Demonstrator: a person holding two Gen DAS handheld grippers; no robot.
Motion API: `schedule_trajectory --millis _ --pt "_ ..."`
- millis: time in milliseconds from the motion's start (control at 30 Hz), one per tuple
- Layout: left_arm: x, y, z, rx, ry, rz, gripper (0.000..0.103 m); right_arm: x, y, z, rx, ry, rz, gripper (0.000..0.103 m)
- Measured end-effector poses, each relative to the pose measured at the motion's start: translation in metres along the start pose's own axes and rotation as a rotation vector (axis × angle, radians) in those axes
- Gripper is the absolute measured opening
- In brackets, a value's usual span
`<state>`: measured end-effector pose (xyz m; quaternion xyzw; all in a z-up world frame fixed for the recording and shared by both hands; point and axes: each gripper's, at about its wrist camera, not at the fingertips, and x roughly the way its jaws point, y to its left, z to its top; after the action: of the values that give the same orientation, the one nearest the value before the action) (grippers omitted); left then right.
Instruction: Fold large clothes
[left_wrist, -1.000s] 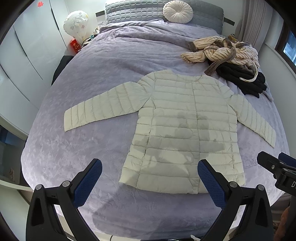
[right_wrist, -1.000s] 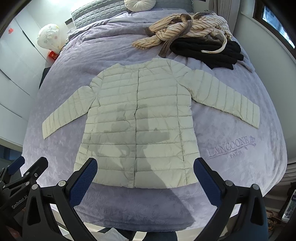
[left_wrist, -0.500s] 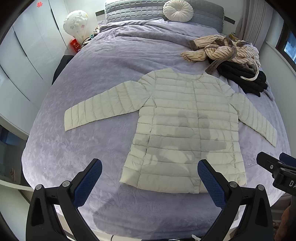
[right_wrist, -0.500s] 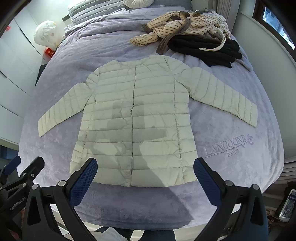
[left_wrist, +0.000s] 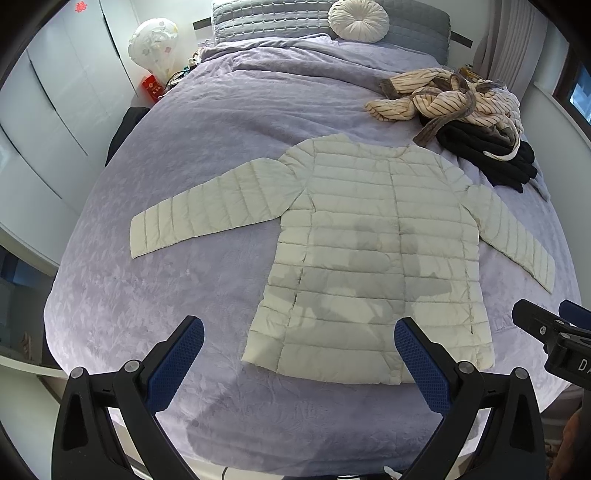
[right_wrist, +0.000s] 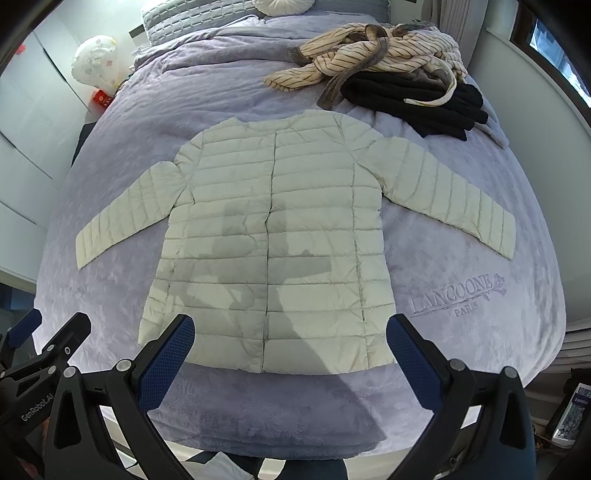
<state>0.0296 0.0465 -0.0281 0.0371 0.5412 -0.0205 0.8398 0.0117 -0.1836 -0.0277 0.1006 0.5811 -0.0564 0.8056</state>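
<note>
A pale cream quilted puffer jacket (left_wrist: 373, 254) (right_wrist: 273, 236) lies flat on the lilac bed cover (left_wrist: 207, 122), front up, both sleeves spread out to the sides, hem towards me. My left gripper (left_wrist: 299, 358) hovers open above the near bed edge, off the jacket's lower left corner, with nothing between its blue pads. Above the hem, my right gripper (right_wrist: 290, 354) is open too and holds nothing. Each gripper shows at the edge of the other's view.
A heap of clothes lies at the far right of the bed: a striped beige garment (left_wrist: 443, 99) (right_wrist: 369, 48) on black ones (left_wrist: 487, 155) (right_wrist: 417, 96). A round cushion (left_wrist: 358, 18) rests at the headboard. White wardrobes (left_wrist: 55, 96) stand left, a wall (right_wrist: 535, 103) right.
Both grippers have drawn back and risen slightly, so the jacket sits a little farther off in each view. The jacket itself has not moved and both grippers stay open.
</note>
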Motion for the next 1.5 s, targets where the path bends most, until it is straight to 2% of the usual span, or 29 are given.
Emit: schedule_trajectory --millis 1500 --pt "0.0059 0.0087 0.004 -0.005 0.009 0.006 0.103 0.0012 0.0076 0.0055 -0.011 -0.001 -0.003 0.103"
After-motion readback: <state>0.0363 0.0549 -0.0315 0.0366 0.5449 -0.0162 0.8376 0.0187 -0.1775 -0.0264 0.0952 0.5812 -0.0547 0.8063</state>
